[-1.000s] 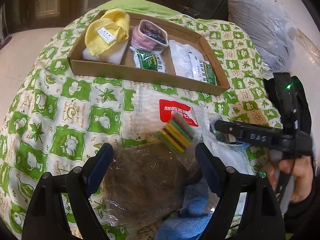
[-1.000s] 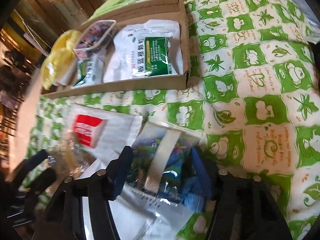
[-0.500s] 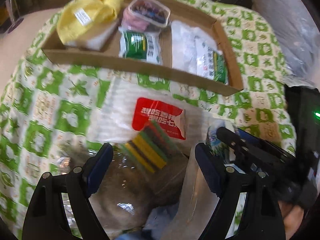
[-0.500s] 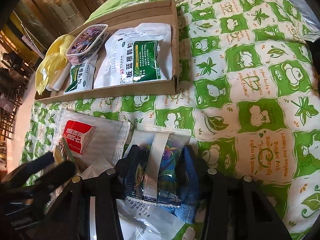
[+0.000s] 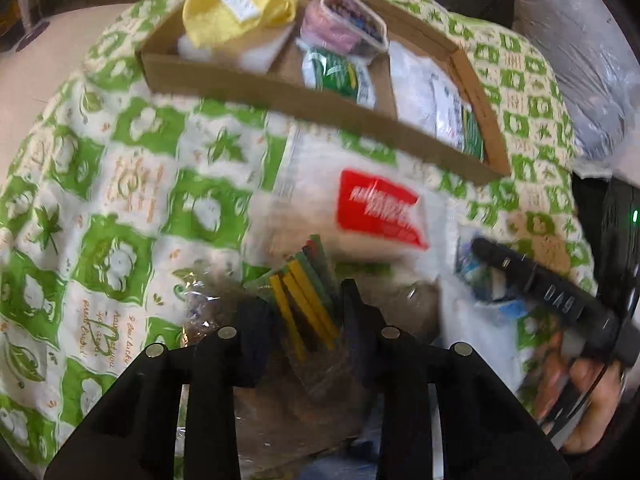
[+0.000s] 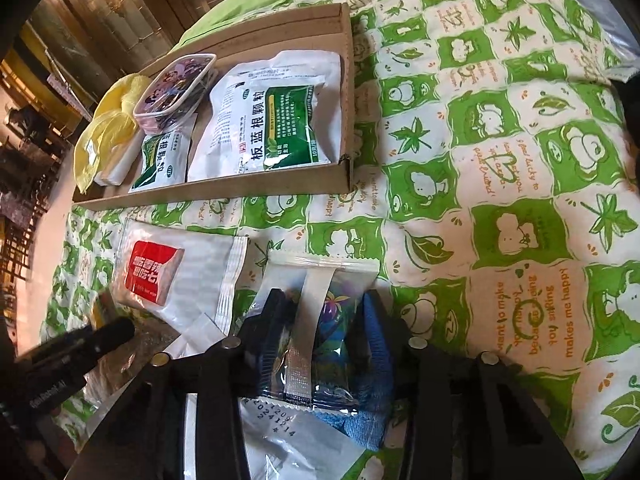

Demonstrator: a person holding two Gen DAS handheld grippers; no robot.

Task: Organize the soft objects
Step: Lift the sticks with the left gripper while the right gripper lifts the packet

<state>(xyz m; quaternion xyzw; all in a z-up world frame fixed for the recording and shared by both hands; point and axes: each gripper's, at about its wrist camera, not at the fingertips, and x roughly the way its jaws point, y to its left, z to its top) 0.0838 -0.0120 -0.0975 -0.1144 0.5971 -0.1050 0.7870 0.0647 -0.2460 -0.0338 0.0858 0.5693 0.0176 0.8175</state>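
Note:
My left gripper [image 5: 306, 314] points down at a clear pack of yellow and green strips [image 5: 308, 292]. Its jaws are closing, and both pads touch the pack's sides. The pack lies on a clear bag of brown fibre [image 5: 216, 304]. My right gripper [image 6: 324, 320] is shut on a colourful snack packet [image 6: 340, 288] with a white seam, above a blue cloth [image 6: 360, 420]. A white packet with a red label [image 5: 376, 208] [image 6: 152, 272] lies between the grippers and the cardboard tray [image 5: 240, 84] [image 6: 240, 194].
The tray holds a yellow cloth [image 5: 240, 12], a pink pouch [image 5: 344, 28], a green sachet [image 5: 336, 76] and a white medicine bag [image 6: 272, 120]. A green-checked quilt [image 6: 500, 140] covers the surface. A grey plastic bag [image 5: 580, 80] sits far right. A hand [image 5: 580, 380] holds the right gripper.
The left gripper's wide jaws have narrowed onto the pack of coloured strips as it dropped toward it. The right gripper tightened slightly on the snack packet and stayed put.

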